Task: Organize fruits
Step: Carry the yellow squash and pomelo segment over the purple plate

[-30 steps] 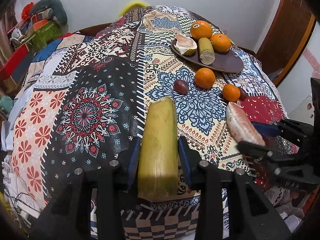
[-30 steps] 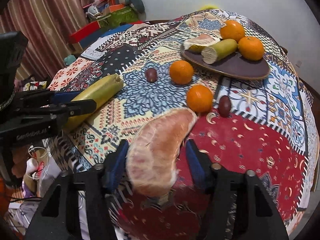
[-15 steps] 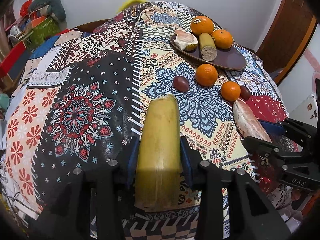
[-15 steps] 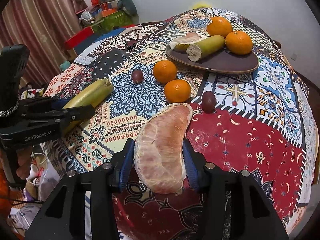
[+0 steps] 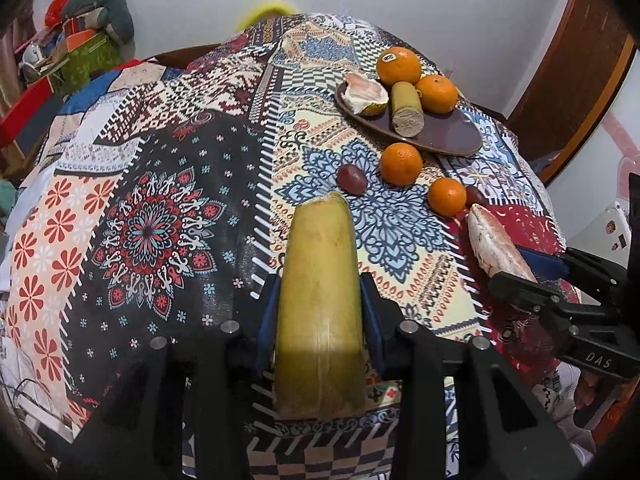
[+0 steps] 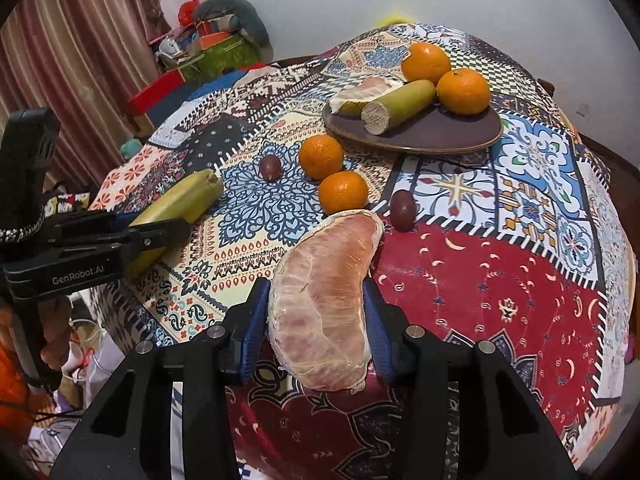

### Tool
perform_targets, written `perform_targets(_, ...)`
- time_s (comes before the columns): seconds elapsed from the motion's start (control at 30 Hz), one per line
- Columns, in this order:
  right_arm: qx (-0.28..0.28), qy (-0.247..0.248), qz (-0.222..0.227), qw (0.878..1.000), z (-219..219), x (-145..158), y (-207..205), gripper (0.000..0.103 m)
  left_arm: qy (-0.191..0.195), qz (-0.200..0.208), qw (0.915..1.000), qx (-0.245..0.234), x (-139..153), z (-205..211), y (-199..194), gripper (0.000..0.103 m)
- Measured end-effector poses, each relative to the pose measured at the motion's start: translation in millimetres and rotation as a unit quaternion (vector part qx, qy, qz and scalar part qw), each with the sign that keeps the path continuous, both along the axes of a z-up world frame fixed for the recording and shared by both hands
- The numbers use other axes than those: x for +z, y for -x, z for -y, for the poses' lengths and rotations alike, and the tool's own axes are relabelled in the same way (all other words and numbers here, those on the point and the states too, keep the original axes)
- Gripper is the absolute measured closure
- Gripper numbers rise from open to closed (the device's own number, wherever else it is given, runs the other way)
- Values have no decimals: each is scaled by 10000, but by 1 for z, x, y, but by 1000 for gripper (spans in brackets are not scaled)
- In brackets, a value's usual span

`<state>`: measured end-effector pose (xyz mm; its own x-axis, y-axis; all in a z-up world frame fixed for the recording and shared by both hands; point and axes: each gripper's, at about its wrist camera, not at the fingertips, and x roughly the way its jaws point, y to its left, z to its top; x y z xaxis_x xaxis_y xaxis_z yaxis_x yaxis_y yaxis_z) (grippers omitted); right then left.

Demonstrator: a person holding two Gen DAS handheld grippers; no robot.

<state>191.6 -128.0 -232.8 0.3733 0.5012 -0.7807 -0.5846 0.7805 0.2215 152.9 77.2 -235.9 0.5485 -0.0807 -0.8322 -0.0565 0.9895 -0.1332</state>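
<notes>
My left gripper point(image 5: 319, 304) is shut on a yellow-green sugarcane piece point(image 5: 320, 300), held over the near table edge; it also shows in the right wrist view point(image 6: 180, 204). My right gripper point(image 6: 316, 312) is shut on a pink pomelo segment point(image 6: 326, 300), also seen in the left wrist view point(image 5: 496, 244). The dark oval plate point(image 6: 448, 136) at the far right holds two oranges point(image 6: 464, 88), a sugarcane piece point(image 6: 400, 106) and a pomelo segment point(image 6: 364, 92). Two oranges point(image 6: 320, 158) point(image 6: 343, 193) and two dark passion fruits point(image 6: 270, 167) point(image 6: 403, 206) lie on the cloth before the plate.
The round table wears a patchwork cloth point(image 5: 160, 208). Boxes and clutter point(image 5: 76, 56) stand beyond the table's far left. A wooden door point(image 5: 580, 68) is at the right. A curtain point(image 6: 72, 60) hangs at the left.
Both grippers have risen and drawn back a little with their fruit; the plate and loose fruit sit lower and nearer the middle in both views. Nothing on the table has moved.
</notes>
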Motion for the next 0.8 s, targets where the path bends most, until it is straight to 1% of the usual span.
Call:
perform_targets(0.2,-118,-115,148,9998,12,14,0,61,-150,215,9996,-72,16,11,-1,65)
perform_targets(0.37,-267,-165,366,9988,21,28,-5,61,-147,381,9991,-136,28,17,-5,65)
perform_targets(0.8,-577,-303,751,9950,42,52,-31,61,-179,741,9966,-319,55,32,-39,65)
